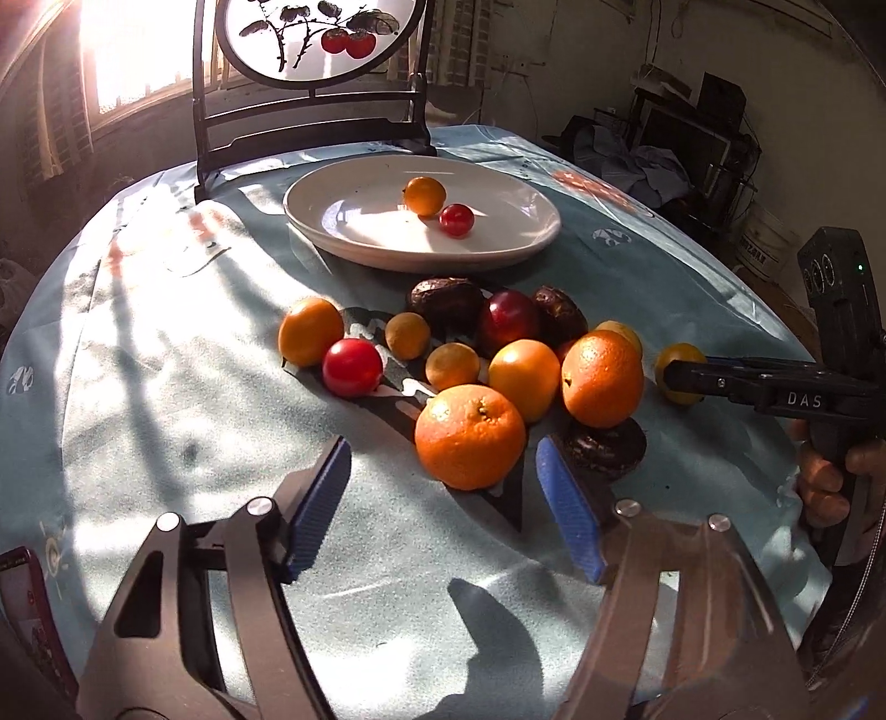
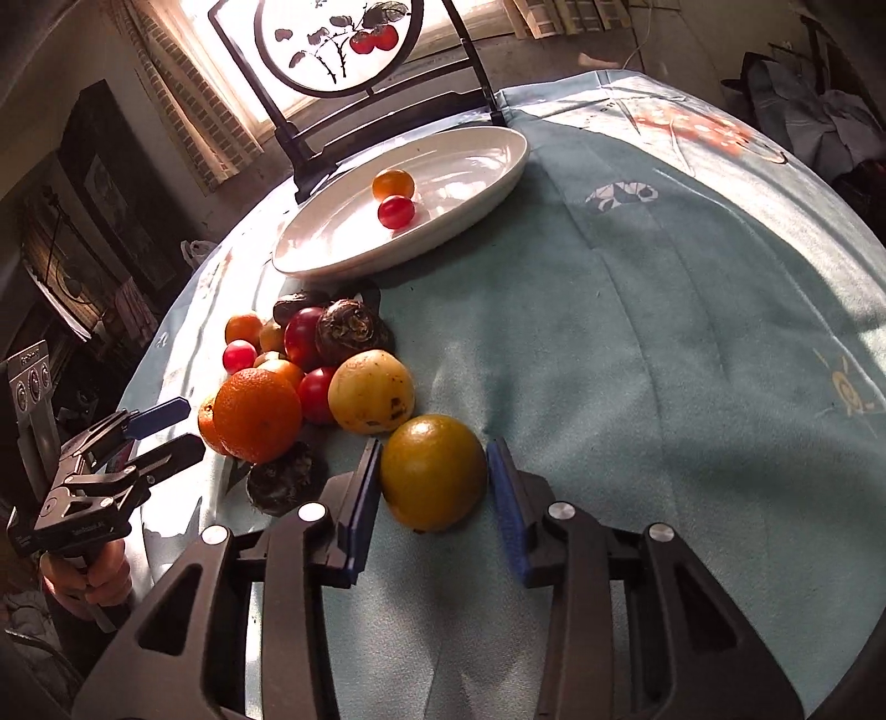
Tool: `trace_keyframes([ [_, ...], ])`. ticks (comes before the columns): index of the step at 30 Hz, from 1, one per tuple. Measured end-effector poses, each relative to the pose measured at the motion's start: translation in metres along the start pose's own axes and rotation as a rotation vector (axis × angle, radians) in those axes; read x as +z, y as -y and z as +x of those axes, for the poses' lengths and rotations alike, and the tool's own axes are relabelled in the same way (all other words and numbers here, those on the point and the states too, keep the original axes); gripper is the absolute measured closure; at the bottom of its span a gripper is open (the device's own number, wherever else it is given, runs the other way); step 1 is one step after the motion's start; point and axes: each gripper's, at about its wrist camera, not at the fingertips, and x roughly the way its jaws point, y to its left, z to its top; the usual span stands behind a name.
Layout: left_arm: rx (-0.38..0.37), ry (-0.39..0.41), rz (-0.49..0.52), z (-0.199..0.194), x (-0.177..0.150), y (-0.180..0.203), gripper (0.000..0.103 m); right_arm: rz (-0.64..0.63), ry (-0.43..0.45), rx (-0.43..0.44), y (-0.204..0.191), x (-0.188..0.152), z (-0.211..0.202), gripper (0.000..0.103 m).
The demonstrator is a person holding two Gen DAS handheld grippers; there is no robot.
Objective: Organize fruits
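The yellow-green fruit (image 2: 433, 472) sits on the table (image 2: 664, 343) at the near right edge of the fruit pile, set between the blue pads of the right gripper (image 2: 434, 498); the left pad seems to touch its skin while a thin gap shows at the right pad, so whether it is truly pinched cannot be told. In the left wrist view most of that fruit is hidden behind the dark fingers, with only a yellow sliver showing. Just beside it lies a pale yellow fruit (image 2: 371, 390) with dark spots, then a large orange (image 2: 257, 415) that covers most of a second orange (image 1: 469, 437) behind it. A wrinkled dark fruit (image 2: 287, 481) lies low beside the oranges, partly tucked under them; what kind it is cannot be made out. Farther in, red cherry tomatoes (image 1: 353, 368), small orange fruits (image 1: 310, 331), a dark red plum (image 1: 508, 323) and two more wrinkled dark fruits (image 1: 446, 302) crowd together, several overlapping so that their outlines are broken. The left gripper (image 1: 443, 498) is spread wide and holds nothing, hovering just short of the nearest orange. Beyond the pile stands a white oval plate (image 1: 332, 232) with one orange tomato (image 1: 424, 195) and one red tomato (image 1: 456, 220) touching each other inside it. Behind the plate rises a dark wooden stand with a round painted screen (image 1: 318, 33), cut off at the top edge, and strong window glare washes out the table's left side.
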Motion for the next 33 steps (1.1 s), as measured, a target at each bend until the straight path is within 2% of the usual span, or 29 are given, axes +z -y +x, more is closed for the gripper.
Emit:
trace_keyframes([
  [8, 0.026, -0.037, 0.036, 0.018, 0.005, 0.011, 0.035, 0.001, 0.005, 0.007, 0.0, 0.0, -0.002, 0.064],
  [10, 0.023, -0.051, 0.033, 0.022, 0.005, 0.011, 0.039, 0.002, 0.005, 0.008, 0.0, 0.0, -0.002, 0.064],
  [12, 0.017, -0.065, 0.027, 0.027, 0.006, 0.01, 0.048, 0.002, 0.006, 0.008, 0.0, 0.0, -0.002, 0.064],
  [18, 0.0, -0.091, 0.028, 0.034, 0.005, 0.011, 0.055, 0.003, 0.005, 0.008, 0.0, 0.0, -0.002, 0.064],
  [25, -0.019, -0.084, -0.001, 0.031, 0.005, 0.007, 0.056, 0.004, 0.008, 0.012, 0.0, 0.0, -0.003, 0.064],
  [30, -0.043, -0.035, -0.037, 0.018, 0.009, 0.002, 0.056, -0.001, 0.034, 0.026, -0.002, 0.002, -0.007, 0.065],
  [33, -0.047, 0.005, -0.057, 0.012, 0.023, 0.0, 0.056, 0.017, 0.068, 0.115, -0.006, 0.015, -0.014, 0.065],
])
